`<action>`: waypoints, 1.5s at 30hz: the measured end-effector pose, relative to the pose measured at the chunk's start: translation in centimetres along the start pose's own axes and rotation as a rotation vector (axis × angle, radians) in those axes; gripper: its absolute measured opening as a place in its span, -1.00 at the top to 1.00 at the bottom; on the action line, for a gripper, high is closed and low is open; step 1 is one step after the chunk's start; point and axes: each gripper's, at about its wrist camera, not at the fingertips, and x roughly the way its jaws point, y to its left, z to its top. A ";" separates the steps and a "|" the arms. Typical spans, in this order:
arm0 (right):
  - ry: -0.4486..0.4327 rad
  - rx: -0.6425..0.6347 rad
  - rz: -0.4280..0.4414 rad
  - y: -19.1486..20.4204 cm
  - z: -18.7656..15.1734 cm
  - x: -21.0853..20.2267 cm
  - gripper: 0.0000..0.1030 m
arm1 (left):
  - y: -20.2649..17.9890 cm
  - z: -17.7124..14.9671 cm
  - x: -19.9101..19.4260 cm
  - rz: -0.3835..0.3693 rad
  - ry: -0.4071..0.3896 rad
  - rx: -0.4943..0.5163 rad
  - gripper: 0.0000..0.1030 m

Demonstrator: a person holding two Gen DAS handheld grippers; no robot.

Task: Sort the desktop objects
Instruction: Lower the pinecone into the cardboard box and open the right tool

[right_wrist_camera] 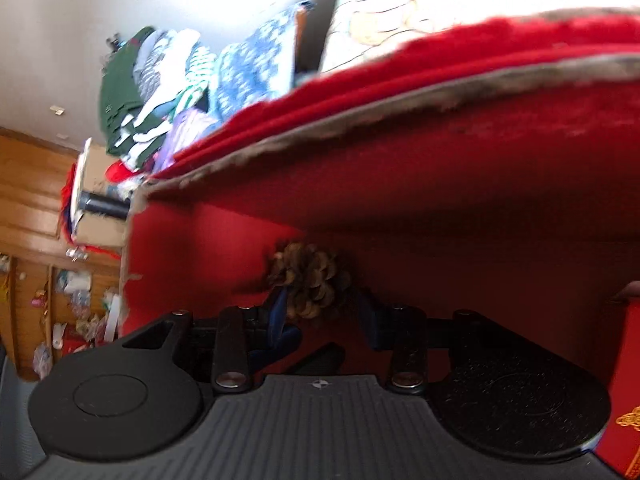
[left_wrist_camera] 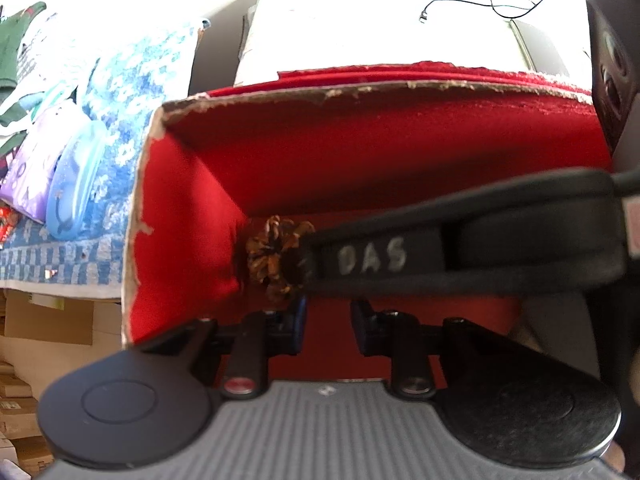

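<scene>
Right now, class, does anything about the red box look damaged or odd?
Yes. The red box's top rim is frayed, with the red lining torn away and bare brown board showing. A pine cone sits between the right tongs inside it.

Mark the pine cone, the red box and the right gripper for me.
pine cone (right_wrist_camera: 310, 280), right wrist view, on its brown scales.
red box (left_wrist_camera: 360, 92), left wrist view, on the worn far rim.
right gripper (right_wrist_camera: 320, 304), right wrist view, midway between its fingertips, closed around the cone.
</scene>
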 end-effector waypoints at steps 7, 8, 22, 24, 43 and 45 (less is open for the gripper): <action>-0.025 -0.017 0.020 0.1 0.1 -0.3 0.16 | -0.2 -0.1 -0.4 0.005 -0.015 -0.009 0.54; -0.024 -0.016 0.021 0.1 0.1 -0.3 0.16 | -0.3 -0.1 -0.5 0.007 -0.016 -0.009 0.54; -0.036 -0.006 -0.014 0.0 0.1 -0.5 0.10 | -0.8 -0.9 -2.2 0.048 -0.011 0.003 0.50; -0.046 -0.002 -0.020 -0.1 0.1 -0.6 0.10 | -0.9 -0.8 -2.3 0.051 -0.010 0.003 0.50; -0.097 0.014 -0.154 0.8 0.6 -2.7 -0.05 | -1.2 -1.0 -3.3 0.017 -0.027 0.009 0.45; -0.139 0.001 -0.167 1.5 0.2 -4.8 -0.04 | -1.2 -1.2 -3.9 0.009 -0.065 0.013 0.34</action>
